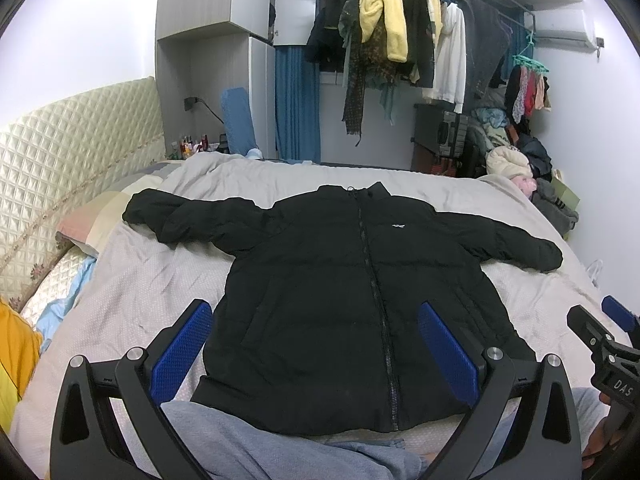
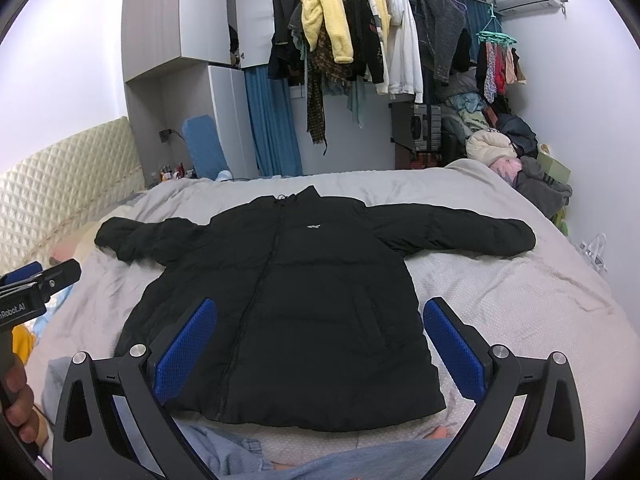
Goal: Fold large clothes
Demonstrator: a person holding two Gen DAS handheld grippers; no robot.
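Observation:
A black puffer jacket [image 1: 340, 280] lies flat, front up and zipped, on the grey bed cover [image 1: 160, 280], both sleeves spread out sideways. It also shows in the right wrist view [image 2: 288, 292]. My left gripper [image 1: 316, 320] is open and empty, held above the jacket's hem. My right gripper [image 2: 320, 320] is open and empty too, above the hem, a little right of the left one. The right gripper's tip shows at the right edge of the left wrist view [image 1: 600, 328]; the left gripper shows at the left edge of the right wrist view [image 2: 36, 284].
A quilted headboard [image 1: 80, 152] and pillows [image 1: 104, 216] are at the left. A rail of hanging clothes [image 1: 392, 40] and a pile of clothes [image 1: 516, 156] stand beyond the bed. The person's legs in blue-grey trousers [image 1: 248, 448] are at the near edge.

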